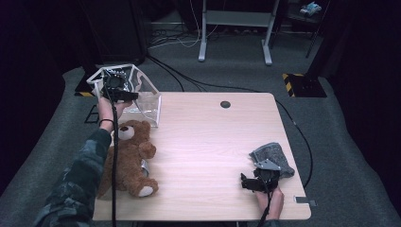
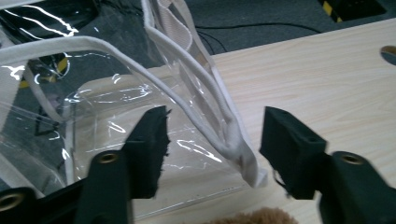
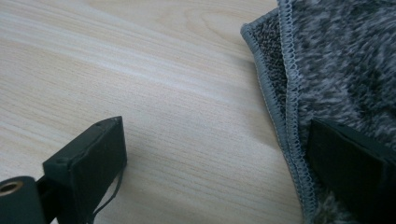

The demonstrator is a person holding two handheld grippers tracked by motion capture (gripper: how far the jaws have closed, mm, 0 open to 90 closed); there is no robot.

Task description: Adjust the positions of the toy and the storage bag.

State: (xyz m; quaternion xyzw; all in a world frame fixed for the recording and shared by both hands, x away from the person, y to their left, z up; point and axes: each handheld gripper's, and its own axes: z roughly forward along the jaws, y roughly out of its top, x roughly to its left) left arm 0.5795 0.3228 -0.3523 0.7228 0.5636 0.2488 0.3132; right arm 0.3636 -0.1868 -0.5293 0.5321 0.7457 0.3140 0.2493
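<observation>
Left gripper point(image 2: 212, 149) sits wide apart around the clear bag's point(image 2: 116, 116) white rim, not pinching it; right gripper point(image 3: 215, 163) released beside the grey cloth point(image 3: 345, 60).

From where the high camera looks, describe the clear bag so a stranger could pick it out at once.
Start at the wooden table and go to its far left corner. The clear bag stands there, just beyond the brown teddy bear, with the left gripper at its rim. It alone is see-through plastic, edged with white trim.
</observation>
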